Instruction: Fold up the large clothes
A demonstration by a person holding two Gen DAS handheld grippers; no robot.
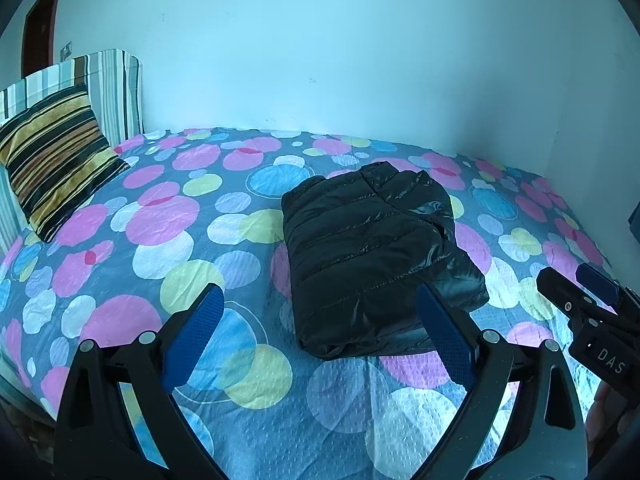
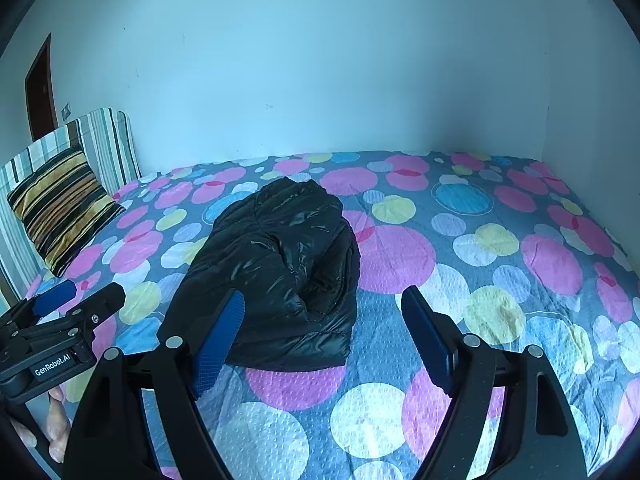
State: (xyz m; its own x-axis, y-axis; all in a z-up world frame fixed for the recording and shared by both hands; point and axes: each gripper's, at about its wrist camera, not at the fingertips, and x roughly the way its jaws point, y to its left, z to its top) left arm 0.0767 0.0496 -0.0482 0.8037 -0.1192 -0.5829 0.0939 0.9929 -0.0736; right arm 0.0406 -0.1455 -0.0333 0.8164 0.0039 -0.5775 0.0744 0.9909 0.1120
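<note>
A black puffer jacket (image 1: pixel 372 264) lies folded into a compact rectangle in the middle of the bed; in the right wrist view the jacket (image 2: pixel 280 264) shows a rounded, puffy top. My left gripper (image 1: pixel 320 291) hovers above the jacket's near edge, jaws wide apart and holding nothing. My right gripper (image 2: pixel 324 296) hangs over the jacket's near right corner, also open and holding nothing. Each gripper shows in the other's view: the right gripper (image 1: pixel 568 276) at the far right, the left gripper (image 2: pixel 86 294) at the lower left. Neither touches the jacket.
The bed sheet (image 1: pixel 160 220) is grey-blue with pink, yellow and white circles. A striped pillow (image 1: pixel 60 160) leans on a striped headboard cushion (image 1: pixel 116 88) at the left. White walls bound the far and right sides. A dark door (image 1: pixel 38 32) stands far left. A hand (image 2: pixel 56 420) holds the left gripper.
</note>
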